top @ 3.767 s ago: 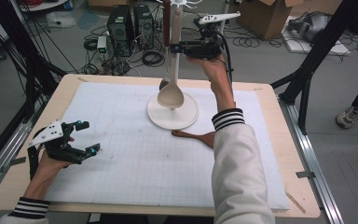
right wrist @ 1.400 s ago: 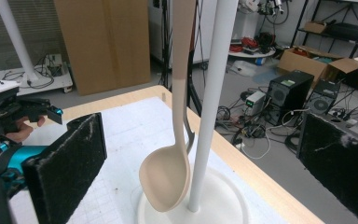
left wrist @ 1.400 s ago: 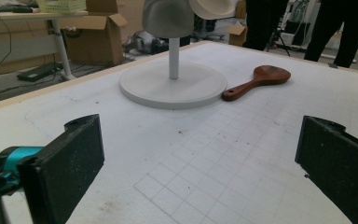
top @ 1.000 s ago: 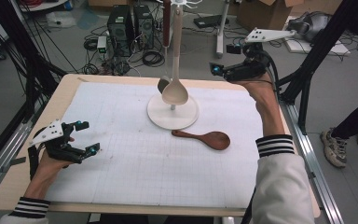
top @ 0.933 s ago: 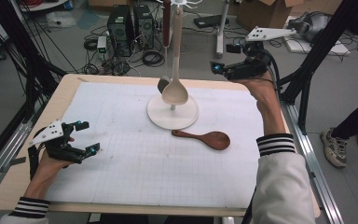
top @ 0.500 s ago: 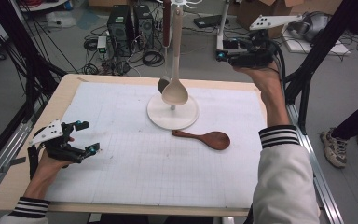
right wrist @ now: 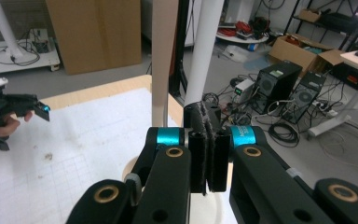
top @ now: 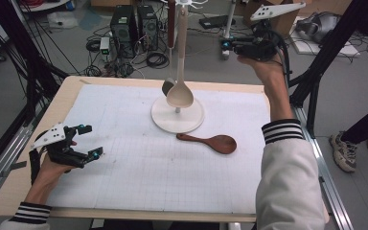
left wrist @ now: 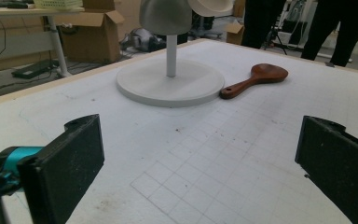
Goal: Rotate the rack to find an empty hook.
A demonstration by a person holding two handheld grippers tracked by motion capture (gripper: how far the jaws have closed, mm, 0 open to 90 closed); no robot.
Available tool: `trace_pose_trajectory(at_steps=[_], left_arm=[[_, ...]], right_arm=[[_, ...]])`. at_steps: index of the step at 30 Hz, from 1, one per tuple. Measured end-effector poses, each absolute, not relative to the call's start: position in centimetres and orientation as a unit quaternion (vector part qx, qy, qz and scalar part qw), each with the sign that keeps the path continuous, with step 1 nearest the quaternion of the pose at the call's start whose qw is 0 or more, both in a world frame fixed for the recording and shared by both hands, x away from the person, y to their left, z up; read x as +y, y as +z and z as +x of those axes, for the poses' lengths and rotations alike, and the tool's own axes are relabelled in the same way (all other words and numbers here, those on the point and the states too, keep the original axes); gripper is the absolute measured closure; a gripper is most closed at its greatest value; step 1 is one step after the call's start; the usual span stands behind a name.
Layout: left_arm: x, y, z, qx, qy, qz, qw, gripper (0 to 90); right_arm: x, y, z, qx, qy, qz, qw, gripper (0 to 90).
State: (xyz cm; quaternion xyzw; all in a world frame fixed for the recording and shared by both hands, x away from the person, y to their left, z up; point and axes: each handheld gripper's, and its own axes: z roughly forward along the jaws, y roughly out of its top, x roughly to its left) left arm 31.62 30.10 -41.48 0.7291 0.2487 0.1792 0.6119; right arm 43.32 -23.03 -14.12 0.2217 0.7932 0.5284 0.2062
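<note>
Glossy brown wooden spoon (top: 212, 142) — smooth

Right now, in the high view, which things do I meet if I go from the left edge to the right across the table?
Left gripper → hanging pale spoon over the round stand base → dark wooden spoon lying on the mat → right gripper, raised beyond the far edge, fingers shut on nothing.

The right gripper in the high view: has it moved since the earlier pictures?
Yes. The right gripper has moved up and away from the round stand base, beyond the table's far edge; its fingers have just closed on nothing.
</note>
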Motion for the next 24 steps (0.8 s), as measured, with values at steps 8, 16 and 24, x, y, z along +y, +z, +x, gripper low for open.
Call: trace_pose_trajectory(at_steps=[8,16,24], left_arm=[[30.2,-41.4,31.6,0.248,0.177,0.729,0.613,1.7],[30.2,-41.4,31.6,0.247,0.177,0.729,0.614,1.7],[30.1,-41.5,31.6,0.248,0.176,0.728,0.614,1.7]], right_arm=[[-21.9,-12.6,43.8,0.794,0.525,0.223,0.211,90.0],[-21.3,-11.3,44.2,0.791,0.523,0.232,0.218,90.0],[-20.6,-10.1,44.7,0.789,0.521,0.238,0.222,90.0]])
